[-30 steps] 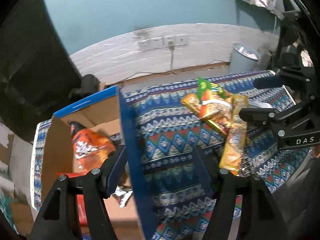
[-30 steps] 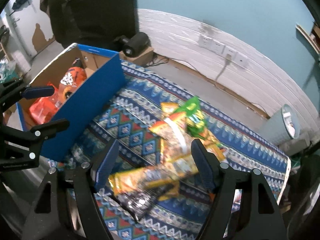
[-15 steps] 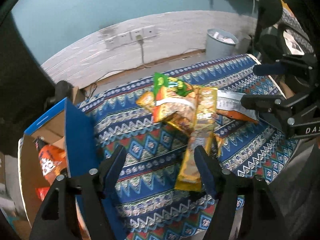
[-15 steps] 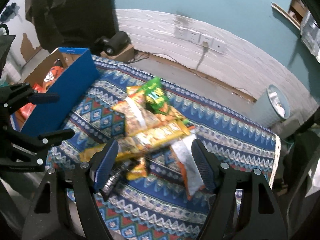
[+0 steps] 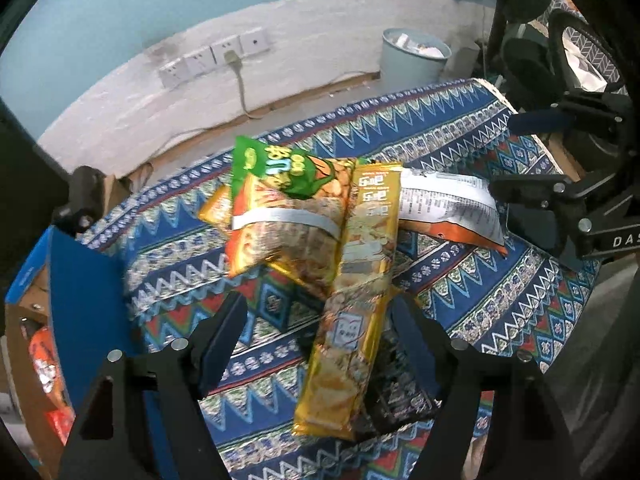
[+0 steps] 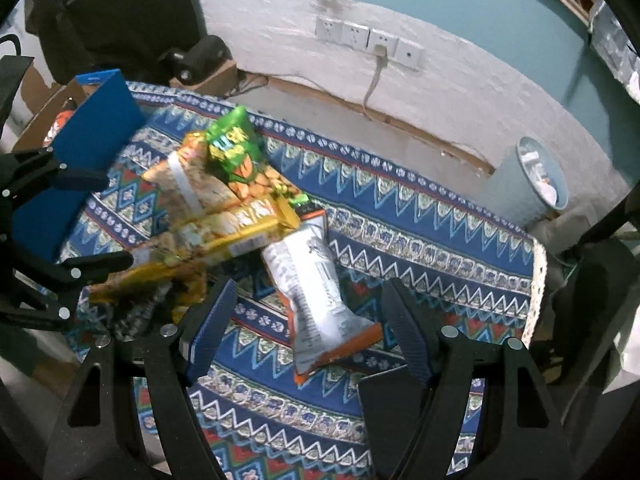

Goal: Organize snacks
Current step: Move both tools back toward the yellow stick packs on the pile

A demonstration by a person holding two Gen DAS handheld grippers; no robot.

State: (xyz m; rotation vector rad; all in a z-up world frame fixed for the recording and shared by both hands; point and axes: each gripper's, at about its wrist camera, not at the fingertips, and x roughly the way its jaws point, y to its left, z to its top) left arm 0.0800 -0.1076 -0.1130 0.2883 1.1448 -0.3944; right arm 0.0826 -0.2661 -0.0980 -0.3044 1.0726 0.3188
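A heap of snack packs lies on the patterned cloth (image 5: 460, 292): a green bag (image 5: 280, 168), a clear orange-edged bag (image 5: 280, 236), a long yellow pack (image 5: 356, 280), a silver bag (image 5: 448, 204) and a dark packet (image 5: 394, 384). My left gripper (image 5: 316, 320) hovers over the near end of the yellow pack; its jaws are opening and press on nothing. My right gripper (image 6: 310, 296) stands open above the silver bag (image 6: 316, 280), which lies between its fingers without being touched. The blue cardboard box (image 5: 80, 300) at the left holds orange packs (image 5: 44, 360).
A pale waste bin (image 6: 540, 176) stands on the floor beyond the table's far right corner. Wall sockets (image 6: 368, 40) with a cable are behind. A dark flat object (image 6: 384, 396) lies by my right gripper's right finger. The cloth's right edge (image 6: 536, 280) drops off.
Both grippers have swung right, away from the blue box and over the snack heap, and sunk a little. The left jaws stand slightly wider. The snacks have not moved.
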